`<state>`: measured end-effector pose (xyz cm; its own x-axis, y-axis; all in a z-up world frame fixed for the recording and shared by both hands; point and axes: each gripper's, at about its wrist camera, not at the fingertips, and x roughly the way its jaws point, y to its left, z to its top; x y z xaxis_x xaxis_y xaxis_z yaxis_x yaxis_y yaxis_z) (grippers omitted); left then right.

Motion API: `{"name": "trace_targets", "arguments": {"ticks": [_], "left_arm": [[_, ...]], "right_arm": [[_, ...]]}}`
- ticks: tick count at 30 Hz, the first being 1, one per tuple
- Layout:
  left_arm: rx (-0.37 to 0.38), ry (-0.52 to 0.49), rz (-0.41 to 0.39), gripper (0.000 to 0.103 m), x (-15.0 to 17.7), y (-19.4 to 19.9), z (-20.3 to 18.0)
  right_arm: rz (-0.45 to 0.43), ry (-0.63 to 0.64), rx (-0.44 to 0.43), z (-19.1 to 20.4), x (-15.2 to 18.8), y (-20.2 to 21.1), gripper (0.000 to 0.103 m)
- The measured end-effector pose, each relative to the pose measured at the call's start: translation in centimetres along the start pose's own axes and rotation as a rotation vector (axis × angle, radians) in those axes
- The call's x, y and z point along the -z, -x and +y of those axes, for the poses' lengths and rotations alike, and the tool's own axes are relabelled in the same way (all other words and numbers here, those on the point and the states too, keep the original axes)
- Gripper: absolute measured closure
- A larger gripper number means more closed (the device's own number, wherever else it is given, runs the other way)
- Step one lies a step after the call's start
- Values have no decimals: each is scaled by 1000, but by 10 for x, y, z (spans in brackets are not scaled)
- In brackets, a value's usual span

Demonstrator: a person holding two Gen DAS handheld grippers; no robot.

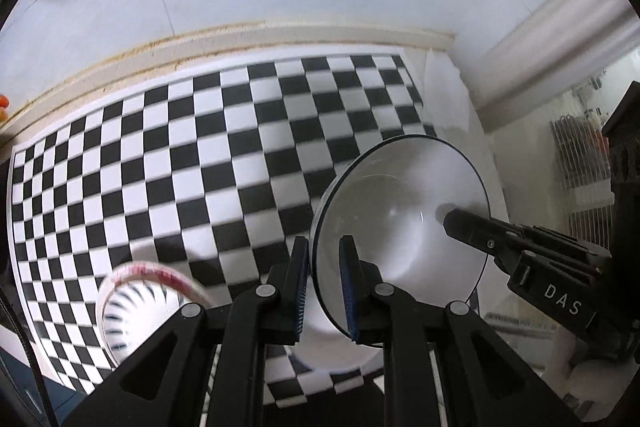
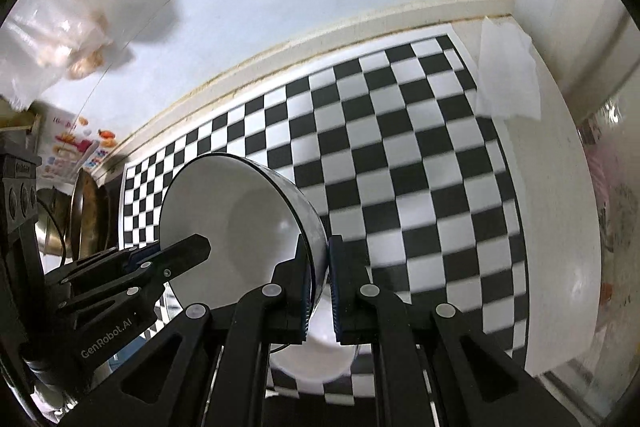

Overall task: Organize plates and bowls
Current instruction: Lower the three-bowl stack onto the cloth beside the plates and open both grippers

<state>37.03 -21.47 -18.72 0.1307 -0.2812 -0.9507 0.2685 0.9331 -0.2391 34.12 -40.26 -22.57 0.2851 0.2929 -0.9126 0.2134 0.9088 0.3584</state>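
Both of your grippers are on one white bowl (image 1: 400, 211), held tipped on edge above the checkered mat (image 1: 160, 163) that covers the desk (image 2: 560, 227).

Left gripper (image 1: 324, 279): fingers narrow, pinching the bowl's dark-lined rim, one pad outside the wall, one inside. From the left wrist view the bowl's hollow faces the camera.

Right gripper (image 2: 318, 279): fingers narrow too, clamped on the opposite part of the rim, wall between the pads. In the left wrist view its black fingertip (image 1: 456, 221) shows inside the bowl (the body reads "DAS").

The bowl sits toward the mat's right edge, on the near side. Directly under it, on the mat's near edge, is a second white bowl (image 2: 312, 359); whether the two touch, you cannot tell from here.

A bowl with a red-patterned rim and dark radial strokes (image 1: 136, 303) stands at the near left part of the mat, blurred.

A white paper sheet (image 2: 508, 75) lies at the mat's far right corner. Metal pans (image 2: 86, 215) lean past the mat's left edge.
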Motion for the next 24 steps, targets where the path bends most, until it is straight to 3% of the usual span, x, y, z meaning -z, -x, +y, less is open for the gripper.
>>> {"name": "trace_targets", "arguments": {"ticks": [10, 24], "left_arm": [[-8, 29, 94, 90, 52, -35, 11], [-35, 39, 188, 90, 73, -82, 17]], "right_arm": [[90, -24, 6, -12, 68, -34, 93], [170, -47, 44, -28, 95, -84, 93]]}}
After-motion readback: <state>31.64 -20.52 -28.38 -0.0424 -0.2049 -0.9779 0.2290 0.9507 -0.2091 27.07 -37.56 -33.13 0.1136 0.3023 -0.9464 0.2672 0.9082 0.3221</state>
